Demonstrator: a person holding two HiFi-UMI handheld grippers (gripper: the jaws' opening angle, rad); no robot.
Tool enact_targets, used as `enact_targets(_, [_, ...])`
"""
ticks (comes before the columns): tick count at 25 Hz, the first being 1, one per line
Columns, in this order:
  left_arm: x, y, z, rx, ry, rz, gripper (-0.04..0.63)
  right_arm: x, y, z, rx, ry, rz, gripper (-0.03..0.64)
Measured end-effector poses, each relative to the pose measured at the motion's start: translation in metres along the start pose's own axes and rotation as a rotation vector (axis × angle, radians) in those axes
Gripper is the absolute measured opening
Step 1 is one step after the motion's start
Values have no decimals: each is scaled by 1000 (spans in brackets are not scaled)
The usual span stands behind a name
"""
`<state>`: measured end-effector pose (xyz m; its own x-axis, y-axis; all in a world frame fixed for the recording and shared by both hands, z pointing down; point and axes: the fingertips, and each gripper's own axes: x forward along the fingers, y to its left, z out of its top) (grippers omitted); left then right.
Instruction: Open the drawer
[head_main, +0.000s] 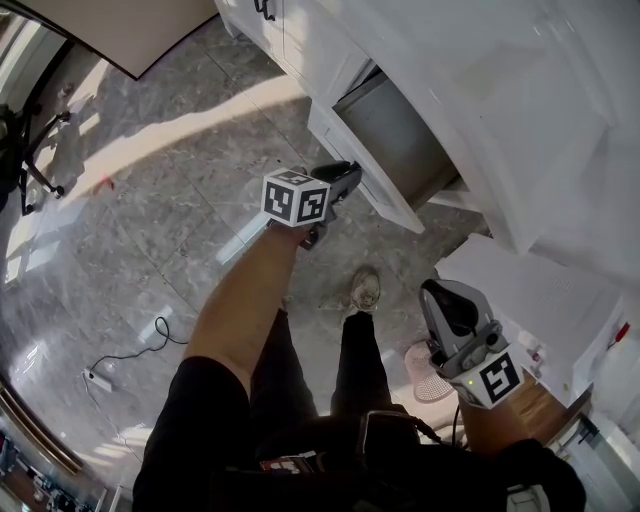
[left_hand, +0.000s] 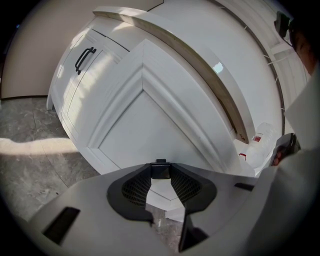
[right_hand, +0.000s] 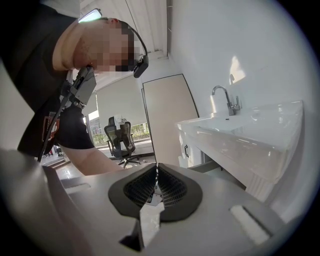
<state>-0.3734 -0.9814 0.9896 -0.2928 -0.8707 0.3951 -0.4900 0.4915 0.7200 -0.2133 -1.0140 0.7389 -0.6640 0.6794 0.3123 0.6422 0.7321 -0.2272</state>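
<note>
The white drawer (head_main: 362, 172) of the vanity stands pulled out, its grey inside (head_main: 395, 130) showing. My left gripper (head_main: 340, 180) is at the drawer's front panel. In the left gripper view that white panel (left_hand: 150, 120) fills the picture, and the jaws of my left gripper (left_hand: 160, 171) are closed on a small black handle (left_hand: 160, 164) at their tips. My right gripper (head_main: 448, 300) hangs lower right, away from the drawer, near the person's side. In its own view the right gripper (right_hand: 156, 170) has its tips together with nothing between them.
A white cabinet door with a black handle (left_hand: 85, 59) stands left of the drawer. The vanity top carries a sink and faucet (right_hand: 227, 102). On the grey tile floor are the person's shoe (head_main: 365, 288), a cable with a plug block (head_main: 100, 378) and an office chair (right_hand: 120, 137).
</note>
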Motion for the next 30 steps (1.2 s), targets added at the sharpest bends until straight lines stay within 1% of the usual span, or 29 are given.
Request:
enact_targets(9, [-14,2,-8,-3,-6,-11,124,10,8,0,-7,3,12,3])
enact_targets(30, [-60,4,-34,-12,-6,-22,124,33,47,3,-28,13,52,3])
